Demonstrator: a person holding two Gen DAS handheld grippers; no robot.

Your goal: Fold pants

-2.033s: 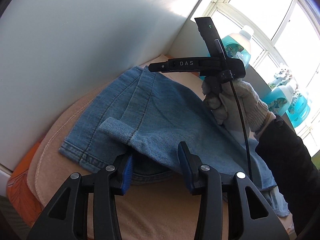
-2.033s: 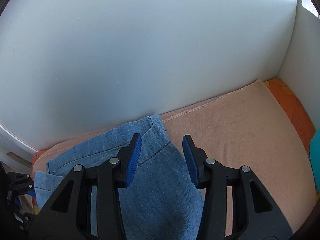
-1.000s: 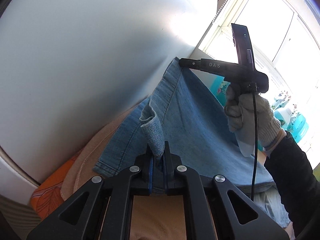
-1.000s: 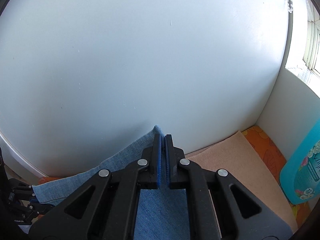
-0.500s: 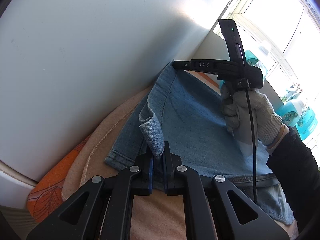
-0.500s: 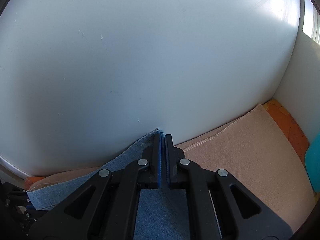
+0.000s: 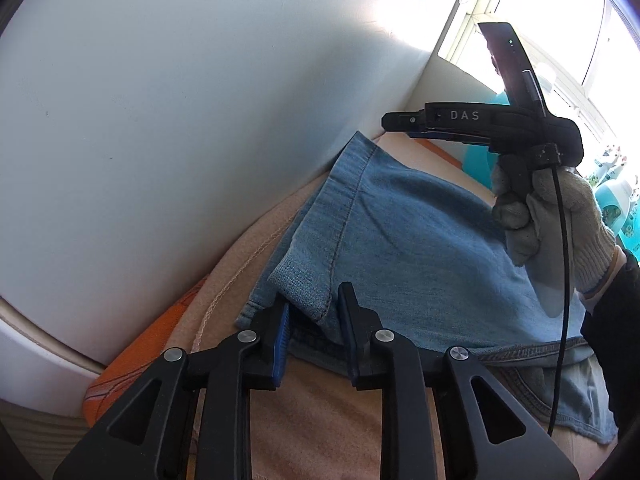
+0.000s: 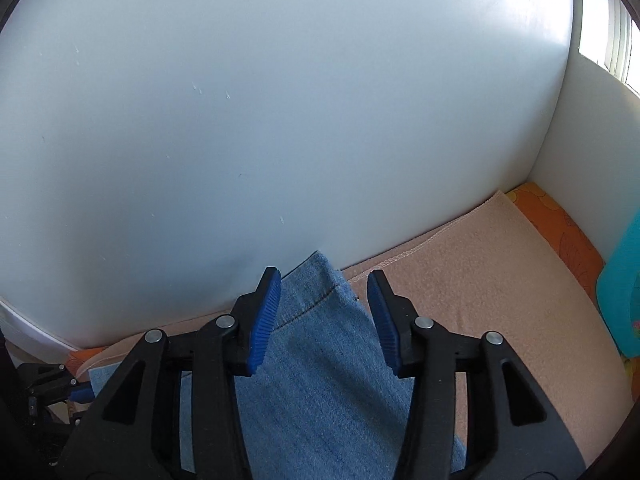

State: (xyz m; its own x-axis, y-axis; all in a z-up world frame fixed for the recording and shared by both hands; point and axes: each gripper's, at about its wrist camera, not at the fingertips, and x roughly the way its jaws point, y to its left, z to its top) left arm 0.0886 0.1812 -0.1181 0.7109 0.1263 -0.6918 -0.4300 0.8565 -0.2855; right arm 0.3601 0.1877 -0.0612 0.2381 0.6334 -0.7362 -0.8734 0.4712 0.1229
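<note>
As the folded leg now lies flat, this entry records a release in progress.

Item 1: pants (image 7: 420,248), blue denim, lying on the peach blanket (image 7: 332,432) against the white wall (image 7: 160,100); hem end folded over toward the waistband, which shows at the near edge in the left wrist view. One hem corner points at the wall.

Item 2: left gripper (image 7: 314,334), jaws have just been opening; blue pads parted a little, a turned-up corner of hem standing loosely between them, neither pad seen pressing on it.

Item 3: right gripper (image 8: 324,318), jaws have just been opening; pads spread wide either side of the far hem corner, cloth lying under and between them, not pinched. Seen also from the left wrist view, held by a gloved hand (image 7: 556,220) above the far corner.

Item 4: orange patterned sheet (image 7: 132,360) under the blanket; teal bottle (image 8: 620,292) at the right edge.

Handling note, by judgement: the step in hand is letting go of the fold. Open the left jaws fuller before withdrawing, since the curled corner may catch a pad and drag the layer askew. Lift both grippers straight away from the cloth, not sideways. That left corner appears flipped and would want smoothing flat so the hem edges align before any further fold
</note>
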